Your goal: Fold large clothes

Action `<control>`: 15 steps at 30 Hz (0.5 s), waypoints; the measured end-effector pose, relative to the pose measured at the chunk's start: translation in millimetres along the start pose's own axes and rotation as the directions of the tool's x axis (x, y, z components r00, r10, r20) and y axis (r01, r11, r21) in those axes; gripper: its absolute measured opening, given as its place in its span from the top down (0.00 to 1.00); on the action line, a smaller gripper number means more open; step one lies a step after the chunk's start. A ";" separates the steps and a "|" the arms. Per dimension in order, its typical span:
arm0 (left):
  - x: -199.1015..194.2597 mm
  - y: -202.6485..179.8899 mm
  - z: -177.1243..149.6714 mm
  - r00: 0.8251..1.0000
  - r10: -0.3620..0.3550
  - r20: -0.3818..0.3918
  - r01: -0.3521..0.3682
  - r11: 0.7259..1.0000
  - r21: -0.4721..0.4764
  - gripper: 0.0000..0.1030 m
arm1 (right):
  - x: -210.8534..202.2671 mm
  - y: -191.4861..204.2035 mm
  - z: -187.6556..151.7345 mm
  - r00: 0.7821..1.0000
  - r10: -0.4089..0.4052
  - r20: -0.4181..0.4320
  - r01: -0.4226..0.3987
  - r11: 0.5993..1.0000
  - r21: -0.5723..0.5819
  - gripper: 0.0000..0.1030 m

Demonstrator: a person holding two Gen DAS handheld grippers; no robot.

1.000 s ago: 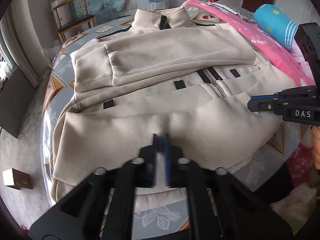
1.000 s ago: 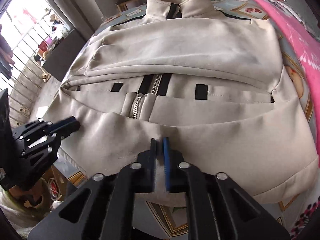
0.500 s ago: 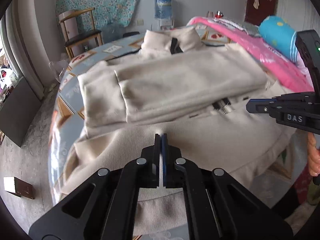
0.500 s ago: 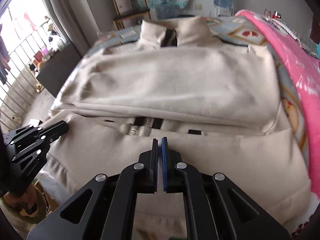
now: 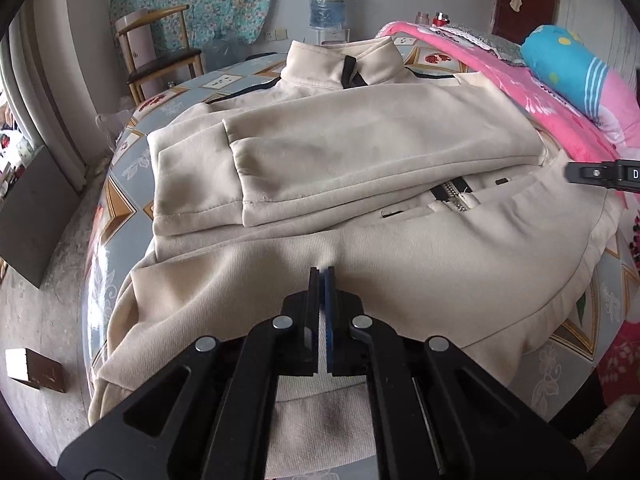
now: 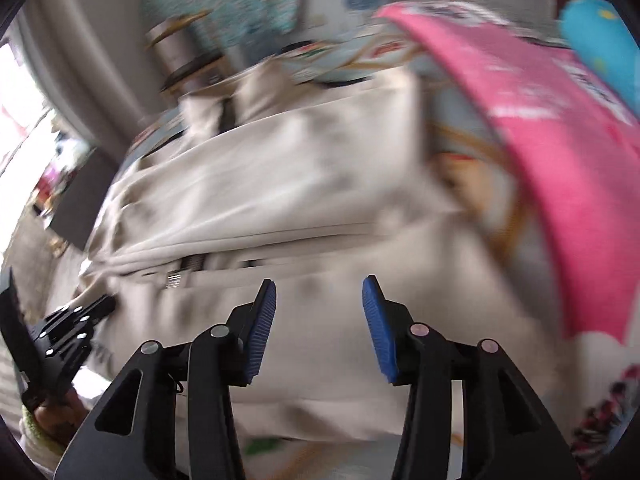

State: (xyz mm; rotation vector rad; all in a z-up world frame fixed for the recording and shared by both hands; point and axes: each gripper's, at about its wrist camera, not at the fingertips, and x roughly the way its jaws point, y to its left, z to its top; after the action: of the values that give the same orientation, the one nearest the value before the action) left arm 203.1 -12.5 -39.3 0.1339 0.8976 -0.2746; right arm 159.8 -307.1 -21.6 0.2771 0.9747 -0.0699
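A beige zip jacket (image 5: 360, 148) lies on the round table (image 5: 120, 184), collar far, both sleeves folded across the chest. Its lower hem (image 5: 400, 264) is doubled up toward the zipper (image 5: 456, 196). My left gripper (image 5: 322, 272) is shut on a pucker of that hem fabric near its middle. In the blurred right wrist view my right gripper (image 6: 319, 300) hovers over the jacket (image 6: 280, 184), jaws opening, with nothing between the blue pads (image 6: 264, 312). The left gripper (image 6: 68, 332) shows at that view's left edge, and the right gripper's tip (image 5: 600, 172) at the left wrist view's right edge.
A pink blanket (image 5: 552, 100) and a blue pillow (image 5: 568, 60) lie along the table's right side. Behind the table stand a wooden chair (image 5: 160, 60) and a water dispenser (image 5: 328, 8). A small box (image 5: 34, 368) sits on the floor at left.
Both grippers carried the hem up toward the zipper, covering most of it. The right gripper then opened, released the hem, and swung away with a roll. The left gripper stays shut on the fabric.
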 end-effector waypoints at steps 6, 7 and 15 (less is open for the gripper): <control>0.3 -1.1 0.0 1.000 0.006 0.003 -0.006 1.000 0.007 0.98 | 7.4 -28.5 10.2 0.996 -0.083 -0.011 0.083 0.996 0.027 0.57; 0.4 -1.2 0.0 1.000 0.007 0.003 -0.007 1.000 0.006 0.98 | 9.3 -26.5 11.9 0.997 -0.072 -0.017 0.072 0.997 0.017 0.57; 0.0 -3.0 -1.6 1.000 0.012 0.014 -0.012 1.000 0.006 0.98 | 39.1 2.6 12.5 0.988 -0.114 -0.104 0.106 0.992 -0.075 0.59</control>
State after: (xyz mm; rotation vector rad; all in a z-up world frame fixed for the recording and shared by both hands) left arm 201.1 -14.9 -40.3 0.1426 0.8818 -0.2673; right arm 192.4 -305.3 -46.7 0.1647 1.0975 -0.1231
